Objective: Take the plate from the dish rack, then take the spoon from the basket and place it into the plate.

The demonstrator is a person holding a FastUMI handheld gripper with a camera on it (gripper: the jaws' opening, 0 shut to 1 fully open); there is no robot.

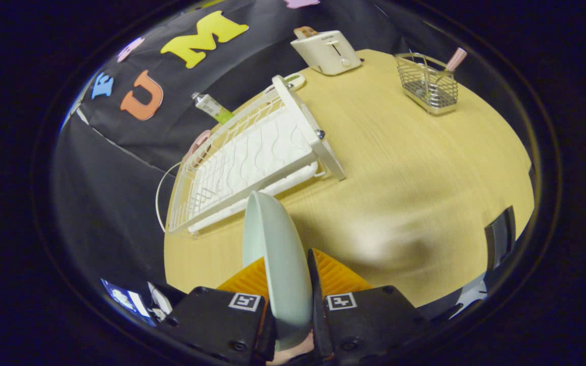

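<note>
My gripper (285, 277) is shut on a pale green plate (272, 244), held edge-on between the two fingers and standing up above the wooden table (400, 168). Just beyond the plate lies the white wire dish rack (252, 157); the whole scene looks tilted. Far across the table stands a small metal wire basket (428, 84) with a pink spoon handle (457, 59) sticking out of its top.
A white toaster (327, 51) with a slice of bread sits at the back of the table beside the rack. A green tube (212, 108) and a pinkish item (199, 142) lie behind the rack. A dark object (499, 236) sits at the table's near right edge.
</note>
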